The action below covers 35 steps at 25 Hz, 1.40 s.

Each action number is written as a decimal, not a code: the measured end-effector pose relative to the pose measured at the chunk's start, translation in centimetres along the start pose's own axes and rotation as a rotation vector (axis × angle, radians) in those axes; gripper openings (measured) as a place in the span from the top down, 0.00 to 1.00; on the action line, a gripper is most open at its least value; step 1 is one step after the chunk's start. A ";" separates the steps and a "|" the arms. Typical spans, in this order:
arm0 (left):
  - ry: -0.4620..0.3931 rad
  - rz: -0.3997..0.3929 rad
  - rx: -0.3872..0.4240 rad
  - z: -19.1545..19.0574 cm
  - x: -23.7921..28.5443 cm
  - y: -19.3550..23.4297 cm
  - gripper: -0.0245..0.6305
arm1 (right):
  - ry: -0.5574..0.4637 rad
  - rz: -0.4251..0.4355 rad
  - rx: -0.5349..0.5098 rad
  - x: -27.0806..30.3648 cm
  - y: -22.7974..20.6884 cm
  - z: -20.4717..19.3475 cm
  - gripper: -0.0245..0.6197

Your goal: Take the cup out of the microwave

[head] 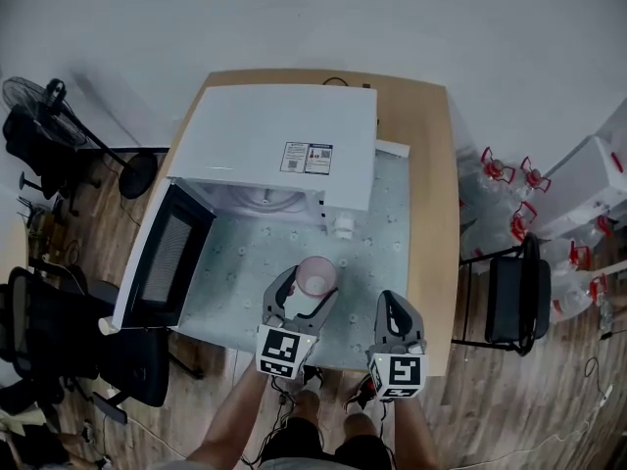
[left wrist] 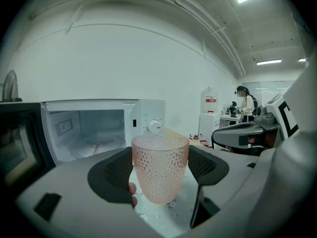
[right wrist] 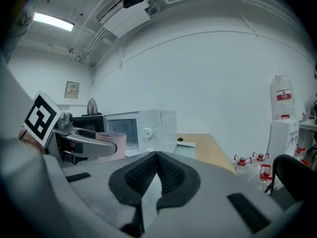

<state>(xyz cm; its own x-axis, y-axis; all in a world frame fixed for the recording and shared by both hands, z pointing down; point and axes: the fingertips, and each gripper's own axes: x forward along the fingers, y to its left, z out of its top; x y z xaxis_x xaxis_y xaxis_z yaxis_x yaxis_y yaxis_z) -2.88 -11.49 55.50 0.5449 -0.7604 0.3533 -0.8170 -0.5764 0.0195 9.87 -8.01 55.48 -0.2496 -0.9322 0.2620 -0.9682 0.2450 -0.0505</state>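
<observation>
A pink textured plastic cup [left wrist: 159,166] stands upright between the jaws of my left gripper [left wrist: 159,172], which is shut on it. From the head view the cup [head: 315,277] is held out in front of the white microwave [head: 274,145], over the pale mat [head: 245,262]. The microwave door [head: 162,253] hangs open to the left and the cavity [left wrist: 91,133] shows only its glass turntable. My right gripper [head: 399,319] hovers to the right of the cup, shut with nothing in it; its pads [right wrist: 168,175] meet.
The wooden table [head: 431,164] carries the microwave and mat. Black office chairs [head: 59,331] stand at the left, a black chair [head: 516,297] and several water jugs [head: 509,199] at the right. A fan [head: 39,101] is at the far left.
</observation>
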 end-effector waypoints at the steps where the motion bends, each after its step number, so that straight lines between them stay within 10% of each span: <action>1: 0.001 -0.006 -0.001 -0.2 0.2 -0.5 0.41 | 0.002 -0.002 0.001 -0.2 -0.3 -0.3 0.94; 35: 0.061 -0.140 0.005 -7.5 5.5 -12.5 0.41 | 0.105 -0.094 0.073 -4.7 -8.2 -9.0 0.94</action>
<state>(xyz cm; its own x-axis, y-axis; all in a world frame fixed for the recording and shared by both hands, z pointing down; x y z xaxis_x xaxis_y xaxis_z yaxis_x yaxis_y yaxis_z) 8.93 -6.25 64.23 0.6406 -0.6534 0.4034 -0.7331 -0.6767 0.0682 19.12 -3.25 63.36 -0.1579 -0.9164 0.3679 -0.9869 0.1340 -0.0898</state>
